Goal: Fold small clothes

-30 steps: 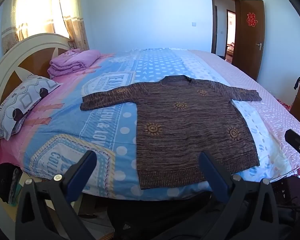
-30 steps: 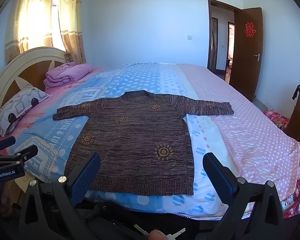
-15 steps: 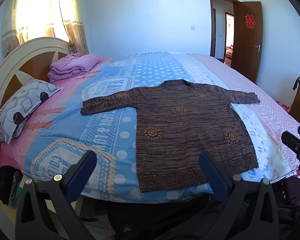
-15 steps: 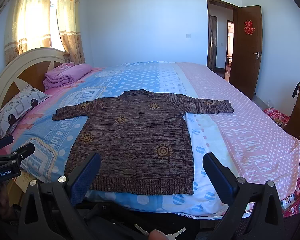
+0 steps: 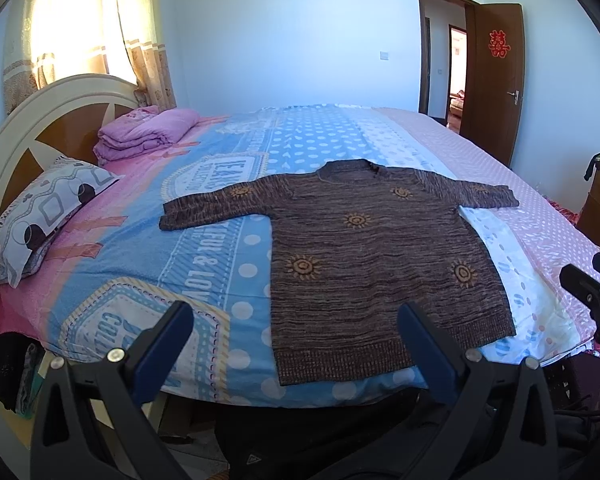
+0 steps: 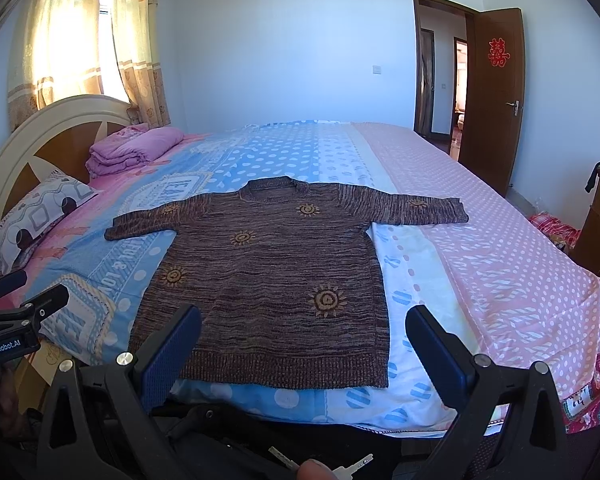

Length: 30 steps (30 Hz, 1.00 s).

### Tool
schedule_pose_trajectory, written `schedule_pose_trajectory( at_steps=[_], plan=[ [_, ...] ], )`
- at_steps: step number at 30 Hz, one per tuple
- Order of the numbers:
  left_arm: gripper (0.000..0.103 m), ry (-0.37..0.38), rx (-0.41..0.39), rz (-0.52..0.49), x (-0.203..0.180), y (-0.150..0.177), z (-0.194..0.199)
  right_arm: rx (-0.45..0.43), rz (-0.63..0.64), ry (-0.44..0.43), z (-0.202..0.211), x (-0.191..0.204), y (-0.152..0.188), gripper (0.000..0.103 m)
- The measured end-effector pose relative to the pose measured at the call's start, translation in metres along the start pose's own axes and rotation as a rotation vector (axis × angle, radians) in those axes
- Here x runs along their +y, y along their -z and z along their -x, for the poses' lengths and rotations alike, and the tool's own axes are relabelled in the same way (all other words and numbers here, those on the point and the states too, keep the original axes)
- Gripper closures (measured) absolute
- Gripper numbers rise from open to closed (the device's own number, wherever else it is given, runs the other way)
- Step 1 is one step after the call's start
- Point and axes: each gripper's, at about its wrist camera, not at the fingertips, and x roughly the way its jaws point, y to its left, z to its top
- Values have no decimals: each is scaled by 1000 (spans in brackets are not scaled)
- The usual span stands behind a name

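both views have tilted up slightly since a second ago, so the sweater sits a touch lower in each frame and more of the far wall and ceiling shows; the garment itself has not shifted on the bed.

the brown knitted sweater [image 5: 372, 256] lies flat and face up in the middle of the left wrist frame, on the bed [image 5: 228, 240], hem at the near edge of the mattress, neck toward the far side, both sleeves spread straight out to left and right. it looks smooth, with no fold made yet.

the left gripper [image 5: 296, 344] hangs at the bottom of its frame with its blue-padded fingers [image 5: 162, 344] spread wide and nothing between them. the right gripper [image 6: 304, 350] is likewise at the bottom of its frame, fingers [image 6: 436, 350] wide apart and empty, just short of the hem. neither touches the cloth.

judging by this, the task is at its very start: the garment is laid out and the approach for the first fold is in hand. the next move probably calls for reaching a sleeve or side edge, pinching the knit and carrying it across the body; the loose knit may drag, so a hold on both ends of the fold line would help.

a pillow [image 5: 40, 216] and a folded pink blanket [image 5: 144, 132] sit at the left of the frame, well apart from the sweater.
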Motion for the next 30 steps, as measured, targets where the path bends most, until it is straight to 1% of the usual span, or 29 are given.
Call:
schedule_pose_trajectory(
  at_steps=[30],
  plan=[
    [0, 4, 5, -3, -4, 3, -3, 19, -5, -7, -6, -1, 2, 1]
  ],
)
